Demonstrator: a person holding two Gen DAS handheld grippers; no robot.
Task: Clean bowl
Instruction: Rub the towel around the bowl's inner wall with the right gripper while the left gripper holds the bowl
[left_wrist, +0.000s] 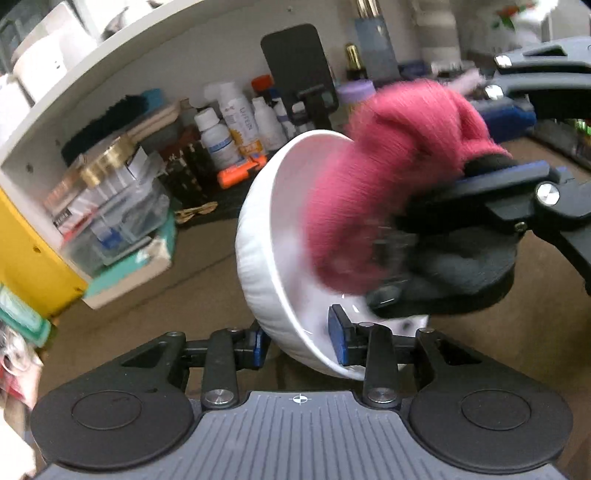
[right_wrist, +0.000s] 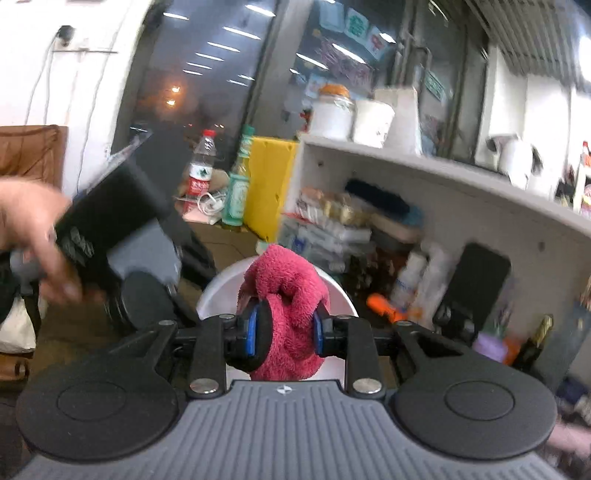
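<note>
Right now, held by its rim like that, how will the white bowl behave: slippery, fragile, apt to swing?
The white bowl looks like glazed ceramic, so probably rigid, slick and breakable if dropped. The left gripper pinches only its rim, bowl tilted off the table, so it may pivot under wiping pressure. The pink cloth in the right gripper is soft, likely cushioning that push.

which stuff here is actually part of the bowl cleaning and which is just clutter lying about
In use: white bowl, tilted, in the left gripper; pink cloth clamped in the right gripper, inside the bowl.

Lying about: white bottles, orange tool, yellow panel, water bottle.
</note>
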